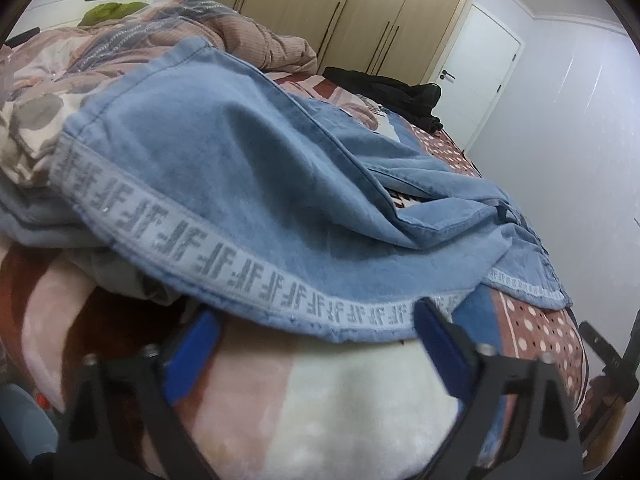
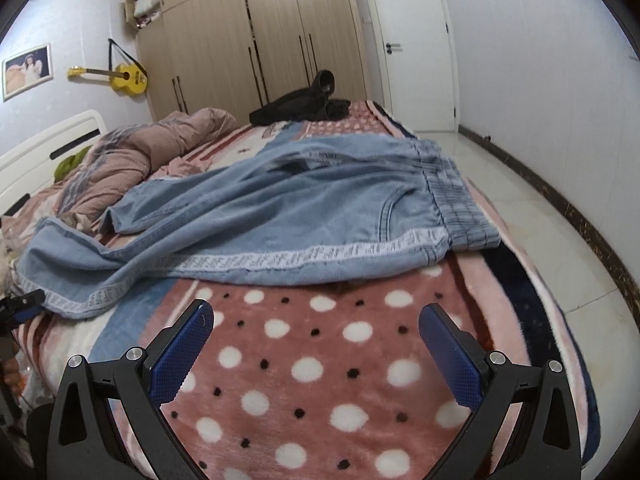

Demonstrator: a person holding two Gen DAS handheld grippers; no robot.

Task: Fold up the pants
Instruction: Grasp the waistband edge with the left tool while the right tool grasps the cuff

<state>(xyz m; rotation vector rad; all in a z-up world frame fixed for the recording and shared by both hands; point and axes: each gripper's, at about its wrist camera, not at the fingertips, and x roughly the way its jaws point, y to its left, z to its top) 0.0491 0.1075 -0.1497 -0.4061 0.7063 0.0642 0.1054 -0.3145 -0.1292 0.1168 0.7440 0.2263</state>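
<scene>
Both grippers — left gripper [image 1: 316, 320], right gripper [image 2: 316, 320] — gape before the pants [image 2: 280, 216].

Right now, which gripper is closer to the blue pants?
Left. The left gripper is open right at the patterned hem of the blue pants, its fingertips reaching the edge. The right gripper hangs open over the dotted blanket, short of the pants.

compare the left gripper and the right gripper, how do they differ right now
The left gripper sits right at the jeans, its fingertips at the patterned side stripe; the right gripper hovers apart from them over the polka-dot blanket. The left is near the leg end, the right nearer the waistband. Both are open with blue pads, holding nothing.
</scene>
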